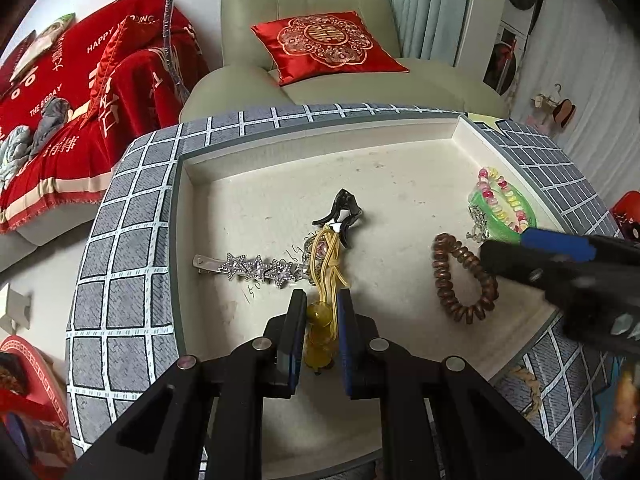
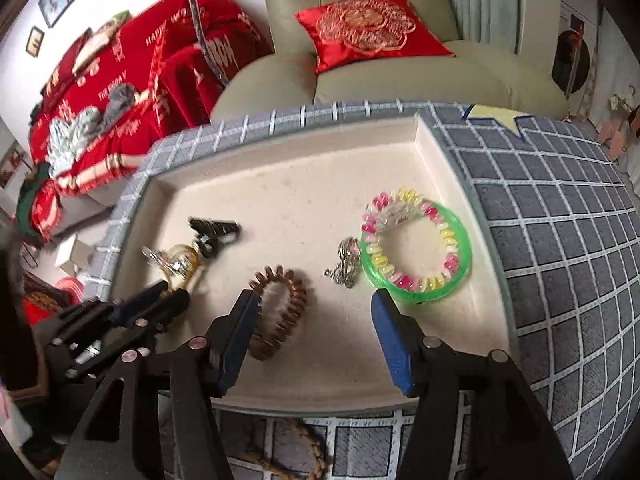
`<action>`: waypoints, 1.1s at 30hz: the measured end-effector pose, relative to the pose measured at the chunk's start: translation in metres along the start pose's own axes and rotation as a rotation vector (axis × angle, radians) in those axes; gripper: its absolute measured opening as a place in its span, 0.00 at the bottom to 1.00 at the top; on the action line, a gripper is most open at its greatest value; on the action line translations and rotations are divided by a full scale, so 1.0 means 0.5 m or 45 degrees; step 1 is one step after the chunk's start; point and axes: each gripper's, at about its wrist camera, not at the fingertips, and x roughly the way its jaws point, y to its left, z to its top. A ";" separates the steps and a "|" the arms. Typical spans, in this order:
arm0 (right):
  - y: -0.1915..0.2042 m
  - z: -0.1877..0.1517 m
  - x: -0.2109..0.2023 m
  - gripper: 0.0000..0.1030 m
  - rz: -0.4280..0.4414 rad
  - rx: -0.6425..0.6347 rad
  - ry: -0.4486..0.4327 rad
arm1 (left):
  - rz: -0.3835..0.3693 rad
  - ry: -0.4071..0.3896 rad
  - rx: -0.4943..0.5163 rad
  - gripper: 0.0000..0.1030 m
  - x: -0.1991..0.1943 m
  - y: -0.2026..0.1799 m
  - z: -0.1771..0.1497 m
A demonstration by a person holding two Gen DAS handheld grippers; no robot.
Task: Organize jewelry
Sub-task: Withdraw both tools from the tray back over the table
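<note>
A cream tray (image 1: pixel 280 184) holds the jewelry. My left gripper (image 1: pixel 322 304) is shut on a yellow bead bracelet (image 1: pixel 318 336) with a yellow cord (image 1: pixel 330 256). The cord lies against a silver star hair clip (image 1: pixel 256 268) and a black claw clip (image 1: pixel 344 212). A brown coil bracelet (image 1: pixel 460 276) lies to the right. My right gripper (image 2: pixel 316 304) is open above the tray (image 2: pixel 280 184), its left finger over the brown coil bracelet (image 2: pixel 288 300). A green bangle (image 2: pixel 464 248) with a pink and yellow bead bracelet (image 2: pixel 400 276) and a silver chain (image 2: pixel 346 264) lie beyond.
The tray sits on a grey checked cloth (image 1: pixel 120 280). A braided brown cord (image 2: pixel 304 452) lies on the cloth by the tray's near edge. A pale green armchair (image 1: pixel 320 8) with a red cushion (image 1: pixel 328 44) stands behind. A red blanket (image 1: pixel 80 100) lies at the left.
</note>
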 end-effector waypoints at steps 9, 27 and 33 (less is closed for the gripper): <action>-0.030 -0.042 -0.079 0.61 0.044 0.099 -0.080 | -0.003 -0.057 -0.007 1.00 -0.018 -0.005 0.004; -0.070 -0.157 -0.164 0.88 0.109 0.192 -0.150 | -0.055 -0.222 -0.009 1.00 -0.171 -0.012 -0.061; -0.074 -0.187 -0.169 1.00 0.094 0.189 -0.094 | -0.073 -0.185 -0.042 1.00 -0.198 -0.017 -0.102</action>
